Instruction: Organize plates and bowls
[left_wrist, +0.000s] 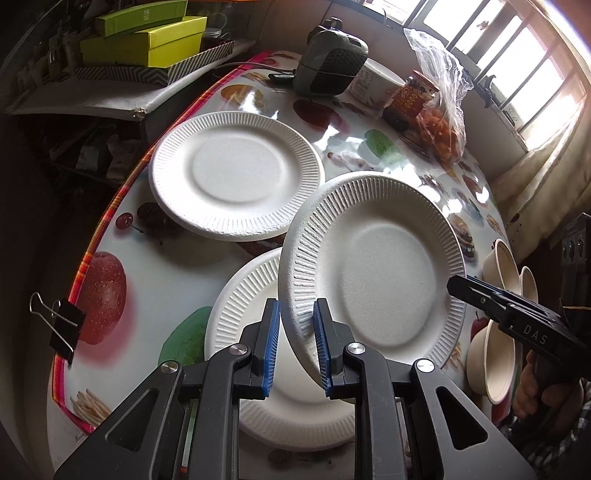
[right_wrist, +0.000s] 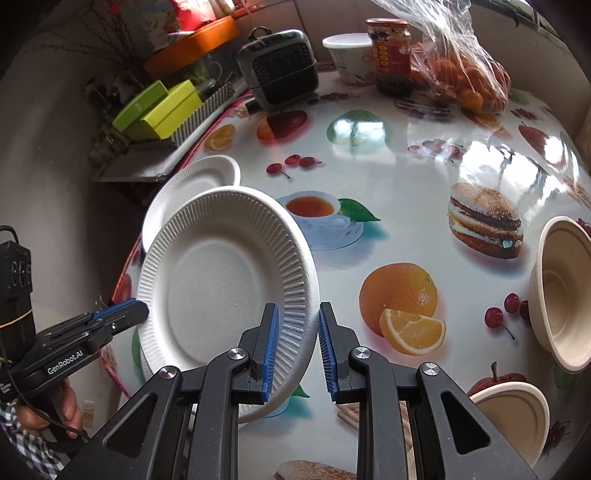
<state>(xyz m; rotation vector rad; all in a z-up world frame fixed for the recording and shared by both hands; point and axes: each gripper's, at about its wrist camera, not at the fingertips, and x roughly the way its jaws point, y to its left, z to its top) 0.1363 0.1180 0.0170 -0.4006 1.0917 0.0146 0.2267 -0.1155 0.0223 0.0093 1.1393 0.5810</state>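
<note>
Left wrist view shows the left gripper (left_wrist: 295, 336) and the right gripper (right_wrist: 295, 343) each with jaws nearly closed on one edge of a tilted white plate (left_wrist: 373, 266), lifted at frame middle above two plates on the table (left_wrist: 166, 258).

"DAS" stands on the right hand-held gripper (left_wrist: 458, 288), "GenRobot.AI" on the left hand-held gripper (right_wrist: 122, 312).

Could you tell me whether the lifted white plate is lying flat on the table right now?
No, the lifted plate is tilted, held above another plate.
</note>
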